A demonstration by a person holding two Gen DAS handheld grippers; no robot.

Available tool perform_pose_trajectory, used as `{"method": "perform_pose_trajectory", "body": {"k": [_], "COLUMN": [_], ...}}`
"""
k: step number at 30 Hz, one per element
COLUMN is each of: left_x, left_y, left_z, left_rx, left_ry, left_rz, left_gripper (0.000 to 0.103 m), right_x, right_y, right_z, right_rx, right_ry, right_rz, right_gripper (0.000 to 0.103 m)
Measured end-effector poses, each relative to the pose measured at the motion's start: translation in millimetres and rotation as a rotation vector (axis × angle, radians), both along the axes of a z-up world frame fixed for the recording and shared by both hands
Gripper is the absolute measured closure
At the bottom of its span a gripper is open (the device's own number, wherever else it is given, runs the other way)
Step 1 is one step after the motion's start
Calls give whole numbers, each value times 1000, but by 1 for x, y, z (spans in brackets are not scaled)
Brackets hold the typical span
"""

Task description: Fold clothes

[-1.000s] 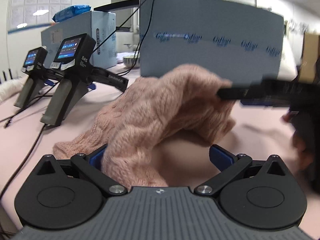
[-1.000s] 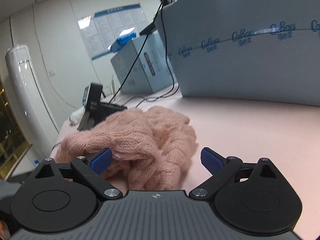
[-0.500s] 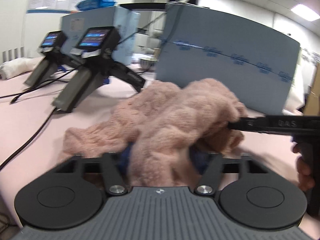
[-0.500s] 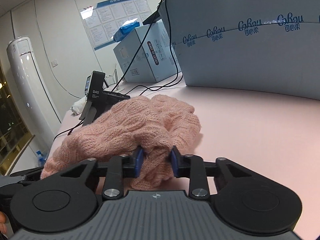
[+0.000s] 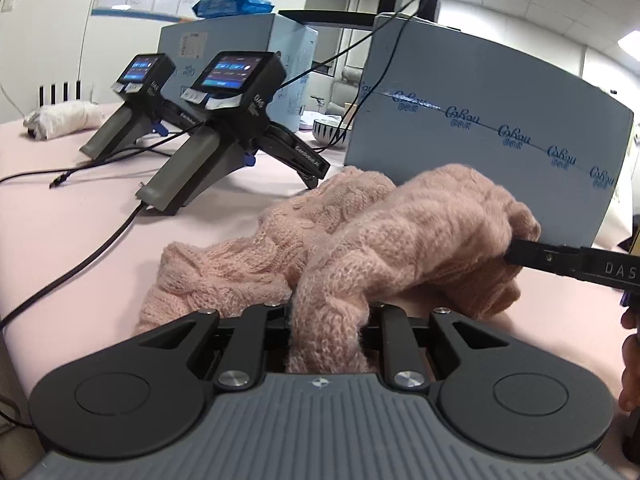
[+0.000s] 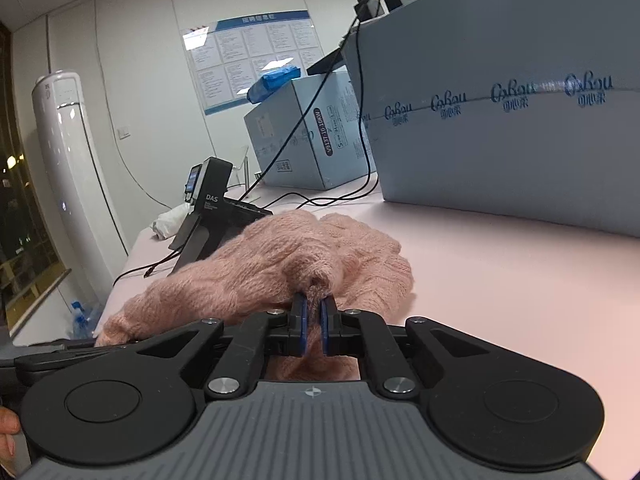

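A pink knitted sweater (image 5: 360, 240) lies bunched on the pink table (image 5: 80, 232). My left gripper (image 5: 328, 320) is shut on a thick fold of the sweater, which hides its pads. My right gripper (image 6: 313, 312) is shut on another part of the sweater (image 6: 300, 256), its blue pads (image 6: 299, 314) nearly together with knit pinched between them. In the left wrist view the right gripper (image 5: 516, 250) reaches in from the right and grips the sweater's far edge. In the right wrist view part of the left gripper's body shows at lower left.
Two spare handheld grippers with lit screens (image 5: 224, 136) stand at the back left, cables (image 5: 80, 268) trailing over the table. A large grey-blue box (image 5: 480, 140) and a smaller box (image 5: 240, 60) stand behind. A white bundle (image 5: 64, 118) lies far left.
Both grippers were open a second ago. They closed on the sweater and now hold it, the right gripper's pads tighter than half a second ago; the sweater is lifted slightly.
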State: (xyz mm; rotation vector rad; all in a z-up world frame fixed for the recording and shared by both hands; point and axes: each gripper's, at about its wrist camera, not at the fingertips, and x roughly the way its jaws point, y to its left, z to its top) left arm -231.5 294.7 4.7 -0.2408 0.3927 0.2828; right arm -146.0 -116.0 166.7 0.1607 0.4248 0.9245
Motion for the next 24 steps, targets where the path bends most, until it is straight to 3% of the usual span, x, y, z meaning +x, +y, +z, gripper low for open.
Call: {"method": "perform_pose_trajectory", "body": {"k": [1, 3, 4, 5, 8, 9, 13, 14, 17, 23, 24], "left_x": [-1, -3, -3, -2, 0, 1, 6, 7, 8, 11, 11], "left_y": [1, 4, 5, 5, 3, 2, 0, 1, 3, -3, -4], "left_z": [0, -1, -1, -1, 0, 0, 1, 1, 0, 0, 1], "left_rx": [-8, -26, -36, -43, -39, -38, -50, -54, -75, -36, -28], "left_ry": [-5, -12, -14, -14, -3, 0, 6, 7, 8, 29, 34], "left_rz": [2, 6, 9, 12, 15, 14, -7, -7, 15, 27, 31], "left_gripper": [87, 87, 87, 87, 87, 87, 87, 87, 87, 87, 87], "right_x": [-3, -4, 0, 0, 2, 5, -7, -13, -18, -30, -30], "right_y": [-27, -35, 4, -26, -19, 26, 104, 89, 111, 81, 91], "right_z": [2, 3, 0, 1, 1, -1, 1, 5, 4, 12, 13], "right_rx": [-3, -2, 0, 4, 6, 3, 6, -5, -33, -26, -25], "right_ry": [-6, -6, -2, 4, 14, 12, -98, -130, -180, -161, -156], "right_rz": [10, 12, 11, 7, -7, -11, -80, -87, -94, -128, -134], "right_gripper": [97, 97, 97, 97, 97, 97, 98, 98, 98, 98, 98]}}
